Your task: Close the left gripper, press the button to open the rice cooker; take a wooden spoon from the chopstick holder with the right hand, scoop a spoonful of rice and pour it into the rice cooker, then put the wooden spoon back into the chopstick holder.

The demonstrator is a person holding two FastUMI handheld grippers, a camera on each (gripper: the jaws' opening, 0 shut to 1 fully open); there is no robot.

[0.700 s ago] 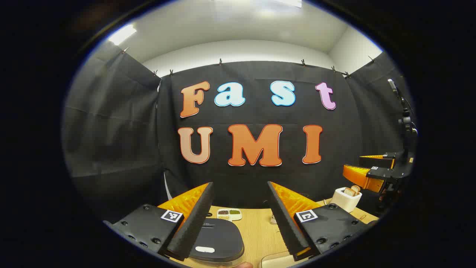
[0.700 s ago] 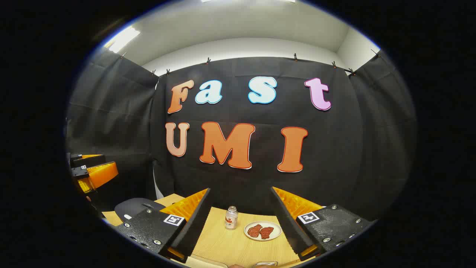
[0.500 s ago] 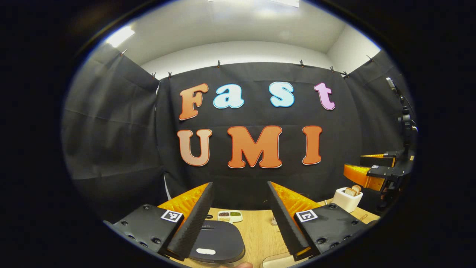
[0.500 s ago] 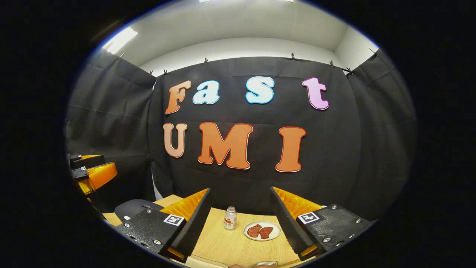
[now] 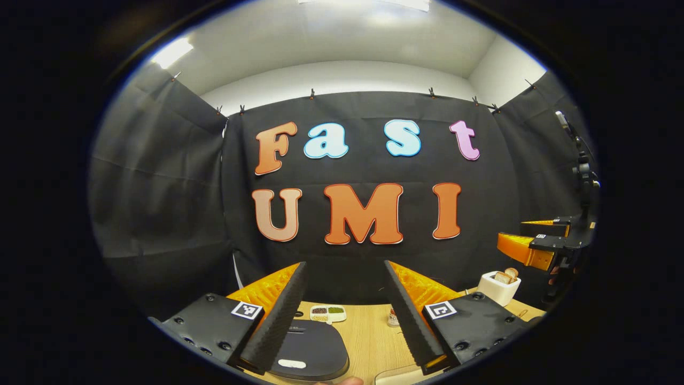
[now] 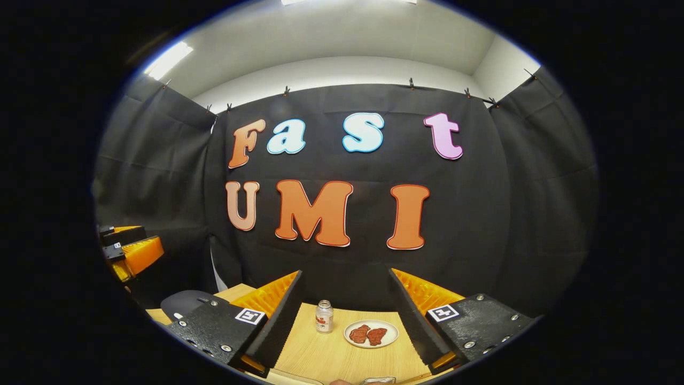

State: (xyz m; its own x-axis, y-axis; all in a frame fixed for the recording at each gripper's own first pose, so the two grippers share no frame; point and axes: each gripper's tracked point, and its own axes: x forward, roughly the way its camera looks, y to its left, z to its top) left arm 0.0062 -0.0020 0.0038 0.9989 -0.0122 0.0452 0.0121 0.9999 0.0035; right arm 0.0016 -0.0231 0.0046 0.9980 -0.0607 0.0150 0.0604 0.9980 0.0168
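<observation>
dark rice cooker (image 5: 312,347) lid down — left gripper (image 5: 344,307) spread, right gripper (image 6: 344,315) spread, both empty

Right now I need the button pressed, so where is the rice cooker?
In the left gripper view the closed rice cooker sits low on the table, just beyond the left finger, with the small divided dish behind it.

Rice cooker (image 5: 309,350) sits at the surface's (image 5: 368,337) near edge, lid down. Behind it, by the far edge, a divided dish (image 5: 328,313). Off toward the right corner stands a toaster (image 5: 498,287). In the right gripper view, a small bottle (image 6: 323,316) stands just left of a plate (image 6: 371,334).
</observation>
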